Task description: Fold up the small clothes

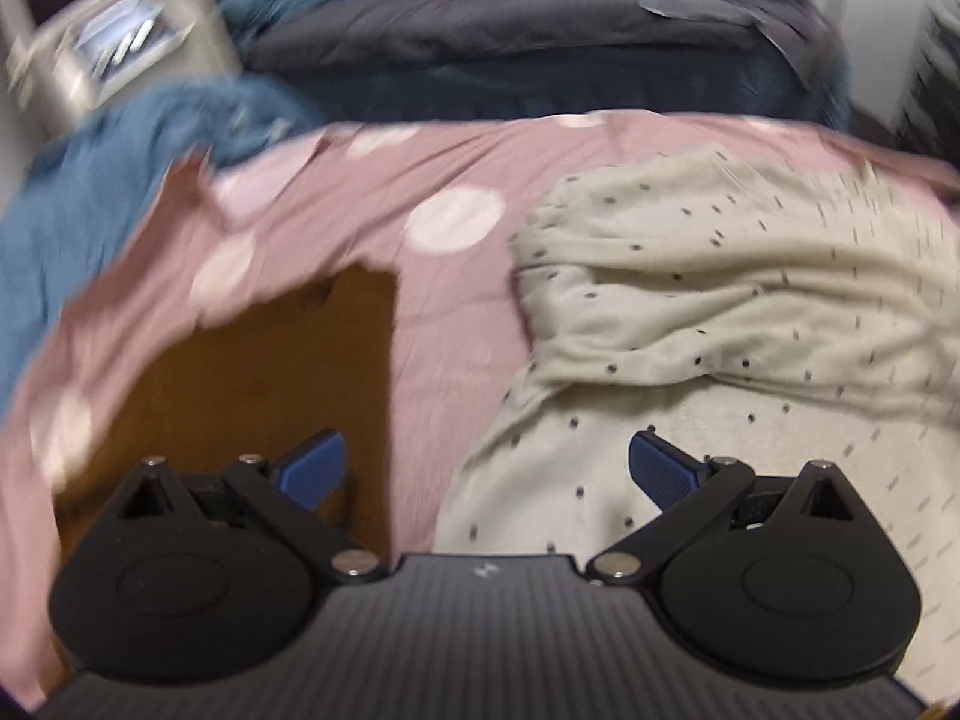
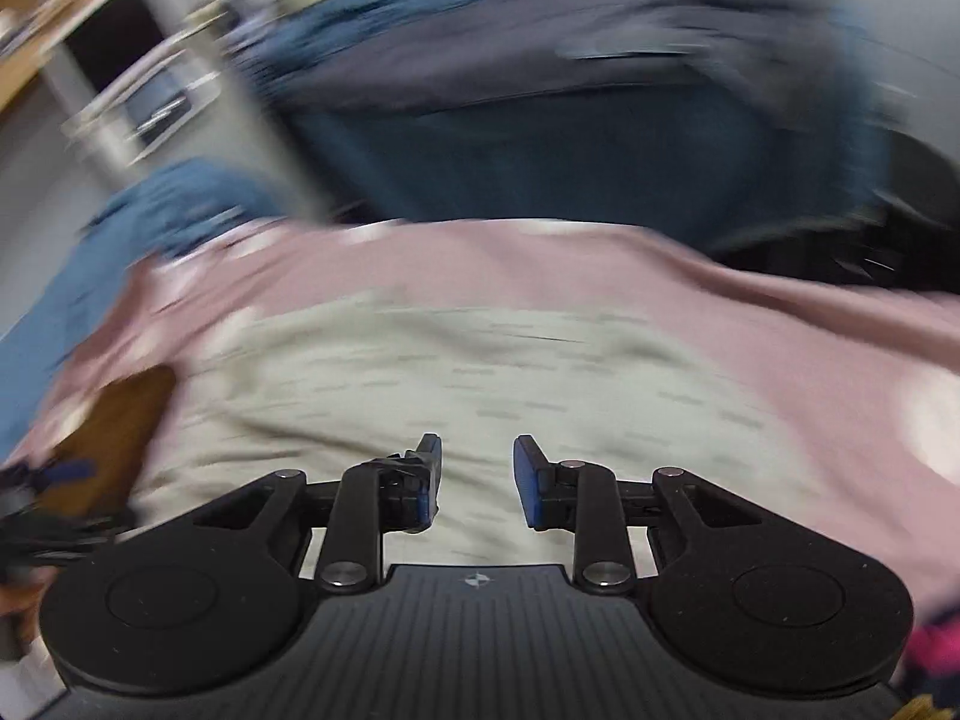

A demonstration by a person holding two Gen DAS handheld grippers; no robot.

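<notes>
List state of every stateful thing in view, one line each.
Left gripper: open wide, empty.
Right gripper: open, narrower gap, empty.
Cream knit garment with small dark flecks: rumpled, a fold bunched across it, lying on the pink cloth.
Pink cloth with white polka dots: spread over the surface, left edge turned back.
Brown wooden surface: exposed where the cloth is turned back.

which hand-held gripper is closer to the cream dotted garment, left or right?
Right, by a little. The right hand-held gripper is open directly over the cream dotted garment. The left hand-held gripper, also open, straddles its left edge, one finger over the bare wooden table.
</notes>
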